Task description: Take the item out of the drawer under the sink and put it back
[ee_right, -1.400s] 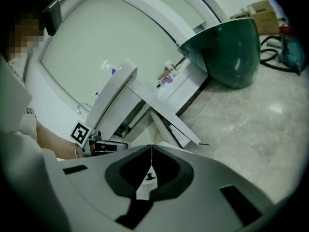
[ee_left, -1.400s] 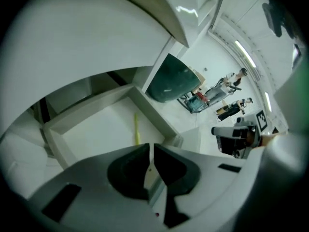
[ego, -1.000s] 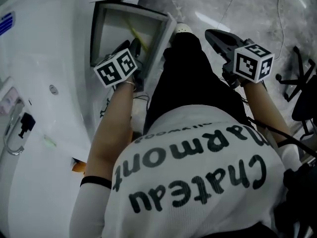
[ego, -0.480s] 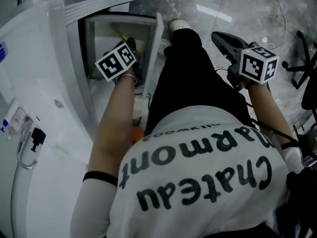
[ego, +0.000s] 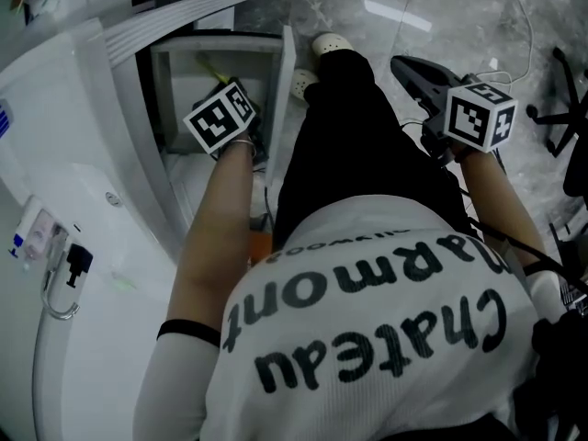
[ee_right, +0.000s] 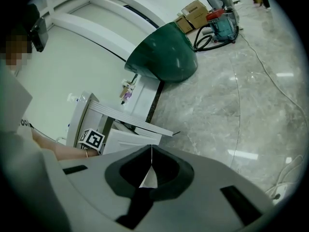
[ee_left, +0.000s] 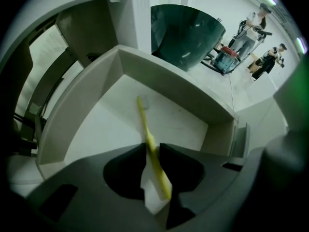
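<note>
The white drawer [ego: 220, 46] under the sink stands pulled open. A yellow toothbrush [ee_left: 145, 124] lies slantwise in it, bristle end away from me. My left gripper [ee_left: 152, 151] reaches down into the drawer, its marker cube [ego: 220, 118] above the drawer's near edge. Its jaws are closing, the toothbrush handle is between the tips, and both pads touch its sides. In the head view the toothbrush [ego: 213, 67] shows just beyond the cube. My right gripper [ego: 404, 64] hangs over the floor to the right of the person's leg, shut and empty.
The white sink cabinet [ego: 64, 163] fills the left side. A dark green rounded tub [ee_left: 186, 33] stands behind the drawer. Cables [ee_right: 239, 86] run over the marble floor, boxes [ee_right: 193, 8] lie farther off, and a chair base [ego: 565, 90] is at the right. People [ee_left: 251, 25] stand in the distance.
The head view has swung so the open drawer sits more upright in frame. My left gripper has stayed over the drawer, a little lower. The right gripper has hardly moved.
</note>
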